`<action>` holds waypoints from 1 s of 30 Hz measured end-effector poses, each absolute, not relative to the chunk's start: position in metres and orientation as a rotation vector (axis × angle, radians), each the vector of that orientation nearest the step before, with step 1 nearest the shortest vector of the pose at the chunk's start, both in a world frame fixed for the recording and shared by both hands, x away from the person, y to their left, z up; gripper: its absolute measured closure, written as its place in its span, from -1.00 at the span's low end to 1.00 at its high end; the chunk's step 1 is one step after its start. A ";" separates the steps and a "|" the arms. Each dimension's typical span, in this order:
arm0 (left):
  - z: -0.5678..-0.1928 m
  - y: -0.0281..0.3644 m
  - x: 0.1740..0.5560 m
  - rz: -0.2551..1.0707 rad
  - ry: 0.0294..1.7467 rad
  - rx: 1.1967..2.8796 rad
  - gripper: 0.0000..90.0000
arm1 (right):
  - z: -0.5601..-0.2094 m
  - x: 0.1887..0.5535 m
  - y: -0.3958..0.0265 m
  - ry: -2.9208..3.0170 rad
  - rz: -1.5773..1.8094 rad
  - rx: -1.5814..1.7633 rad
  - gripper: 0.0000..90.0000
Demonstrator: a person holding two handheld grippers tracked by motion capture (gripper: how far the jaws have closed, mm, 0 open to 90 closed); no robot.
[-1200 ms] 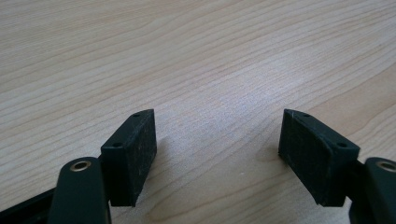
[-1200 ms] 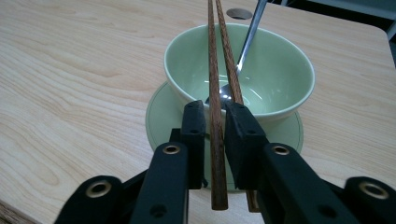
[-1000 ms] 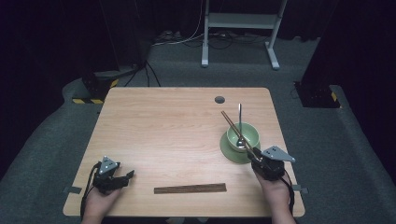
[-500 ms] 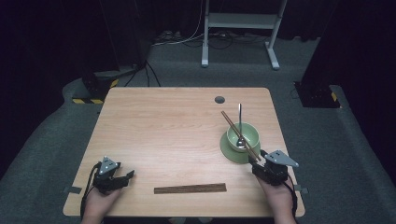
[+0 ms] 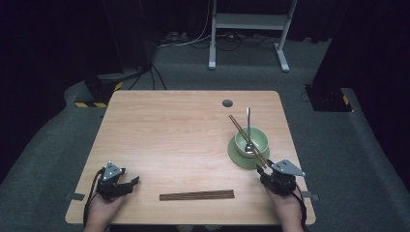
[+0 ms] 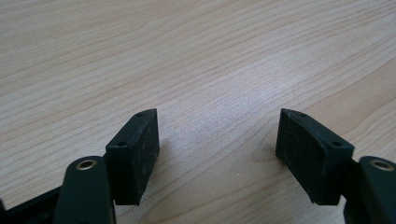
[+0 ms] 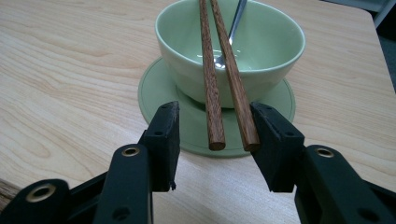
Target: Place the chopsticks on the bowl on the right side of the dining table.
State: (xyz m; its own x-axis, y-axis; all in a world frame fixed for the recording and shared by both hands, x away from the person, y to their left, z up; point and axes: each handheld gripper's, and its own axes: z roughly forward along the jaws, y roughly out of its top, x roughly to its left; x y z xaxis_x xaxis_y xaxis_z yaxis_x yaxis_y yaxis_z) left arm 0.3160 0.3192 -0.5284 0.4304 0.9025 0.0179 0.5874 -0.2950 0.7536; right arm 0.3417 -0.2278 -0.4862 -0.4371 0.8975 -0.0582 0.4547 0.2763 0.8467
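A pale green bowl [image 5: 255, 138] [image 7: 275, 60] stands on a matching saucer [image 5: 236, 155] [image 7: 156, 86] at the table's right. A metal spoon [image 5: 248, 121] [image 7: 238, 18] leans in the bowl. A pair of brown chopsticks [image 5: 241, 130] [image 7: 211, 88] rests slanted across the bowl's rim, with the near ends between the jaws of my right gripper [image 5: 263, 169] [image 7: 219, 140]. The jaws stand apart, and one stick lies close against the right-hand jaw. A second pair of chopsticks [image 5: 197, 195] lies flat near the front edge. My left gripper [image 5: 133, 182] [image 6: 217, 140] rests open over bare wood at the front left.
The wooden table [image 5: 169, 135] has a round cable hole [image 5: 227, 103] near its far edge. Beyond the table stand a white metal frame [image 5: 249, 29], cables on the grey floor and dark equipment at both sides.
My right gripper has drawn back slightly toward the table's front edge. The chopsticks on the bowl and my left gripper have stayed in place.
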 end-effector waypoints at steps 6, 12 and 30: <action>-0.528 0.319 0.316 0.589 1.253 2.002 -0.33 | -0.487 0.342 -0.232 1.979 1.079 1.215 0.32; -0.528 0.319 0.316 0.589 1.254 2.003 -0.33 | -0.484 0.342 -0.233 1.984 1.093 1.200 0.46; -0.528 0.319 0.316 0.598 1.250 2.004 -0.33 | -0.480 0.345 -0.227 2.002 1.080 1.175 0.69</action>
